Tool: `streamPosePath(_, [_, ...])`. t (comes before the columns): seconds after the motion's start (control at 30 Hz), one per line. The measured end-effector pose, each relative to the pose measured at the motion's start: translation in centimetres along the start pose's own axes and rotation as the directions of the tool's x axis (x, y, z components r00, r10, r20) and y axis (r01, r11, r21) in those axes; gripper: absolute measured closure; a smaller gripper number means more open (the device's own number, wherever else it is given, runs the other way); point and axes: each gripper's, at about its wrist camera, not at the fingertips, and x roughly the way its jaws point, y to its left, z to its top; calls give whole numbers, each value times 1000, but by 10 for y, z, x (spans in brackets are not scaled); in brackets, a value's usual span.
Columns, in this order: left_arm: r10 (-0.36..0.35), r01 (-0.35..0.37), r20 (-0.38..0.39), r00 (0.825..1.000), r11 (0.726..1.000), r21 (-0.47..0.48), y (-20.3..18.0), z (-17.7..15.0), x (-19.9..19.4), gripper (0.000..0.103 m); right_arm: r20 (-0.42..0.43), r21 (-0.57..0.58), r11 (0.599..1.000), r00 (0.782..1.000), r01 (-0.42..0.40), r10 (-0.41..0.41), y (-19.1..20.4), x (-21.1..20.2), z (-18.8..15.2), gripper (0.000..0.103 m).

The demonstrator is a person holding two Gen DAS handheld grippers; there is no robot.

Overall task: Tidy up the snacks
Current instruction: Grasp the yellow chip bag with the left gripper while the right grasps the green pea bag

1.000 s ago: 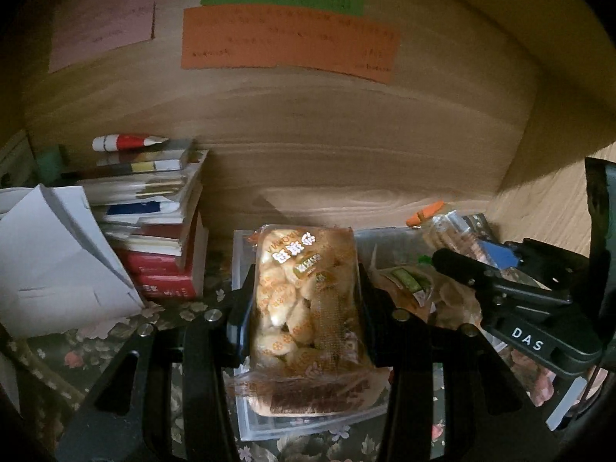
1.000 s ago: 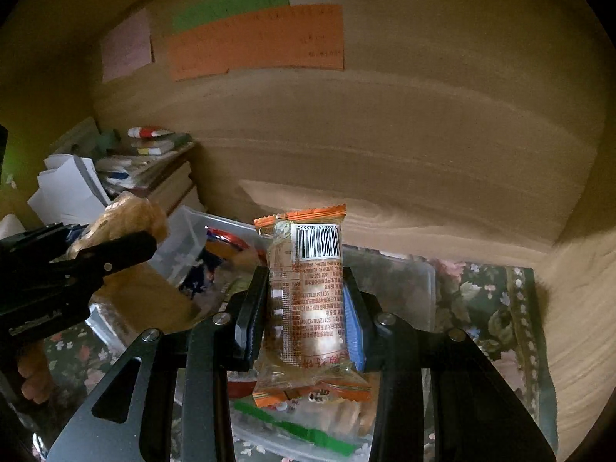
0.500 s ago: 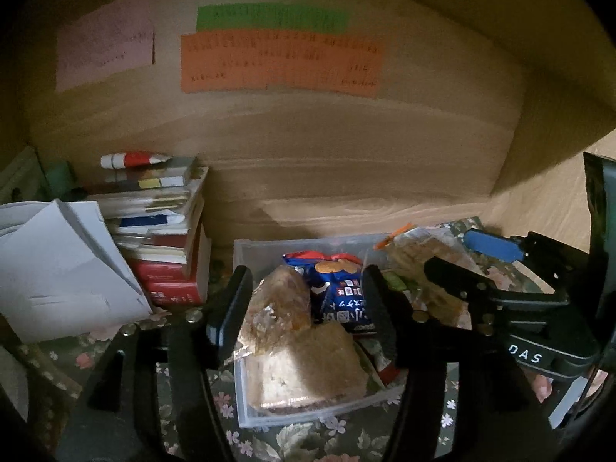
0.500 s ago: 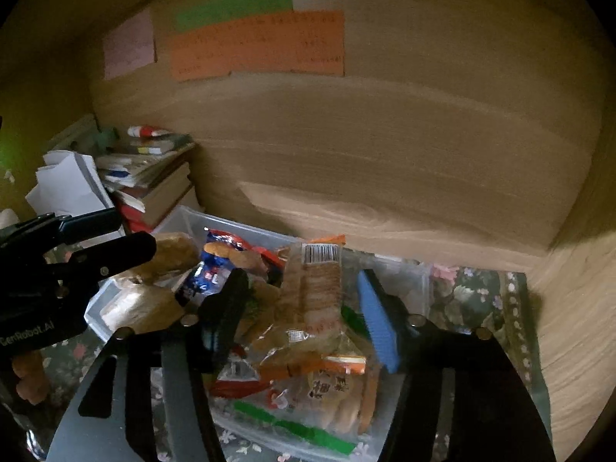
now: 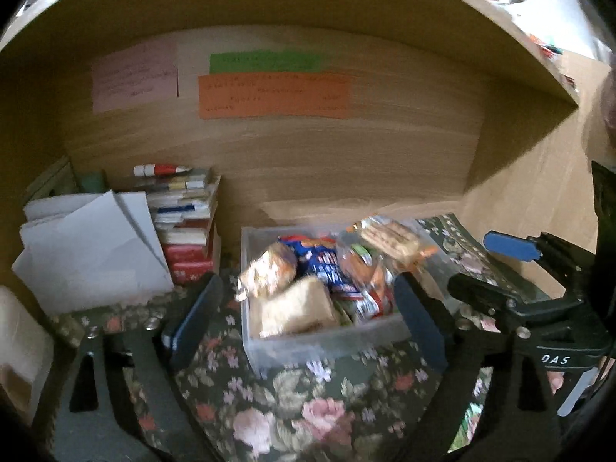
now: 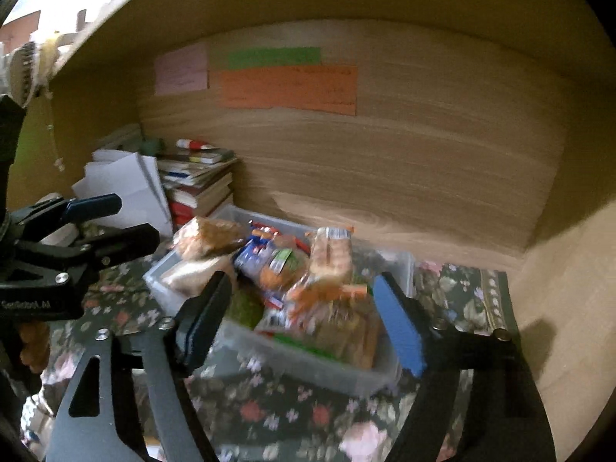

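Snacks now released into bin, both tools spread, empty, withdrawn.

A clear bin was set on the flowered cloth, close before the wooden back wall. Snack packets were heaped inside it. A stack of books was placed to its left, with folded papers propped further left. Paper notes were fixed on the wall above.
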Motion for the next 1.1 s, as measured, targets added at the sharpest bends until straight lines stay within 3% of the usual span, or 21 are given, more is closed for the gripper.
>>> streamPosePath(0.33, [-15,13,-105,994,1000,-13,-12,-60,-11,7,-91,29,999,995,-37,39,12,-15,-65,25])
streamPosePath(0.7, [-14,1,-200,980,998,-61,-14,-108,-15,7,-219,85,991,968,-108,124,25,-1,-125,26])
streamPosePath(0.73, [-14,1,-206,979,998,-60,-17,-112,-17,7,-222,84,991,967,-107,123,26,0,-127,28])
streamPosePath(0.8, [-12,0,-213,977,998,-58,-22,-117,-18,7,-227,91,988,964,-121,139,27,2,-130,45])
streamPosePath(0.87, [-18,6,-220,975,998,-57,-26,-120,-21,7,-218,81,991,969,-103,119,27,0,-132,52])
streamPosePath(1.1, [-45,29,-258,965,997,-65,-52,-132,-20,7,-183,111,991,978,-80,99,12,-14,-136,57])
